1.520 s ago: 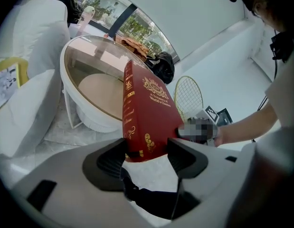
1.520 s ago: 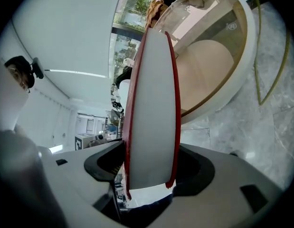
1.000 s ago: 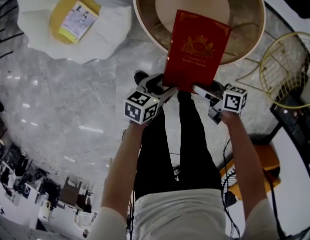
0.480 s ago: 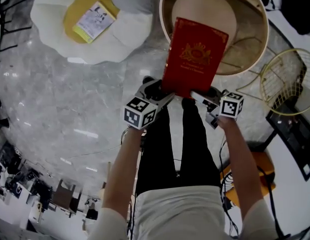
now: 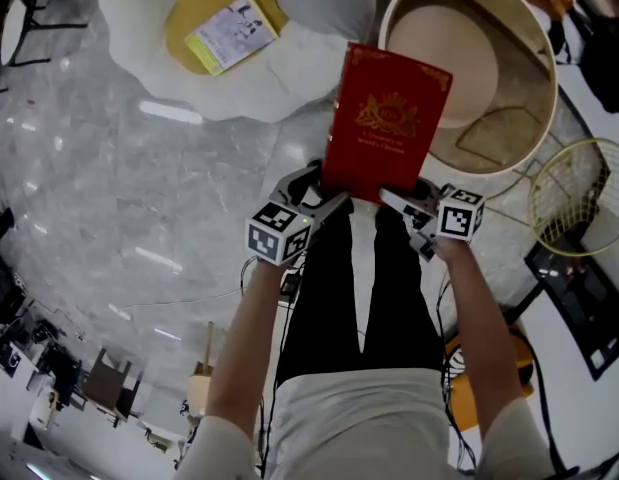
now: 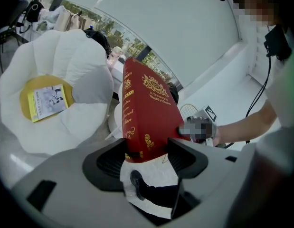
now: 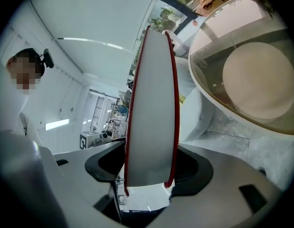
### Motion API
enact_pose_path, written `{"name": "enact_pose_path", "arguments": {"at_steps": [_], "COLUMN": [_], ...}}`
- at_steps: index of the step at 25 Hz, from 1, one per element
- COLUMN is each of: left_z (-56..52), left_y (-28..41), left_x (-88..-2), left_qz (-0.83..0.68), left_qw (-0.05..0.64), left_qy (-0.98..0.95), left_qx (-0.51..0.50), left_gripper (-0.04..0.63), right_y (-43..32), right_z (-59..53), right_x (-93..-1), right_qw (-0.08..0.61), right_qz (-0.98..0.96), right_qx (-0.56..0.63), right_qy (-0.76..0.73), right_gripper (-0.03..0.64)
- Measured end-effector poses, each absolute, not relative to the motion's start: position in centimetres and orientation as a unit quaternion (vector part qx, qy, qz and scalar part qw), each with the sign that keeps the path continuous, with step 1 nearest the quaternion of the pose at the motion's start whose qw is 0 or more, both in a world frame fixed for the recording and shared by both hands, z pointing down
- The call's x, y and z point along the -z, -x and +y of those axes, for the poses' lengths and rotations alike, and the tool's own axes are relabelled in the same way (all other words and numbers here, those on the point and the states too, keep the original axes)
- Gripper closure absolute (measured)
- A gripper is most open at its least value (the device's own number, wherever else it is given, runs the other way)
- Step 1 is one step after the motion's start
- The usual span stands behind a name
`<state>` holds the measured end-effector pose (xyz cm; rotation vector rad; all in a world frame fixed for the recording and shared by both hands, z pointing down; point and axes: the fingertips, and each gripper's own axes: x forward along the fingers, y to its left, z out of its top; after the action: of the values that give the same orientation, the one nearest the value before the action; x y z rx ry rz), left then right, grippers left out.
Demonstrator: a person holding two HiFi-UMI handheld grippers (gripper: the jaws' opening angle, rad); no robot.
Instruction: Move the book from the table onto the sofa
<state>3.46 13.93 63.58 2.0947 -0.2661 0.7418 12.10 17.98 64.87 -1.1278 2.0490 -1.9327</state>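
Head view: the red hardcover book with a gilt crest (image 5: 387,118) hung in the air over the grey marble floor (image 5: 109,198), clear of the table and not yet on the sofa; the carry looked about midway.
Doing it well: swing both hands leftward as one, keep their spacing fixed so the book does not twist, lower it flat onto the seat, and part the jaws only once it rests.
Sofa: a white, petal-shaped padded seat (image 5: 239,83) lay at the upper left, soft-looking and likely to give under weight.
Seat centre: a yellow round cushion (image 5: 189,28) carried a small pale printed booklet (image 5: 232,34), lying flat.
Left gripper (image 5: 319,190): its jaws pinched the book's near corner on the spine side; the spine was rounded with gilt lettering.
Right gripper (image 5: 401,198): its jaws clamped the near fore-edge corner, across the smooth pale page block between stiff red boards.
Table: a round cream-topped table with a raised rim (image 5: 459,38) stood to the right, hard and smooth.
Far right: a gold wire basket (image 5: 579,198), open mesh.
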Motion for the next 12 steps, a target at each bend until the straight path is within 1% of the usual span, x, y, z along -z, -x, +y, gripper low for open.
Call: {"name": "enact_pose_path", "arguments": {"at_steps": [7, 12], "left_z": [11.1, 9.3], "left_y": [0.7, 2.7], "left_x": [-63.1, -63.4], "left_qz": [-0.144, -0.176], "left_qw": [0.441, 0.449], "left_qy": [-0.84, -0.835], "left_qx": [-0.28, -0.265], "left_gripper": [0.316, 0.316], "right_y": [-8.2, -6.4], "right_z": [14.2, 11.7], "right_x": [-64.3, -64.5], "right_qw": [0.022, -0.017], "right_qz": [0.701, 0.719], "right_qx": [0.624, 0.615], "right_qy": [0.344, 0.323], "right_gripper": [0.314, 0.314]}}
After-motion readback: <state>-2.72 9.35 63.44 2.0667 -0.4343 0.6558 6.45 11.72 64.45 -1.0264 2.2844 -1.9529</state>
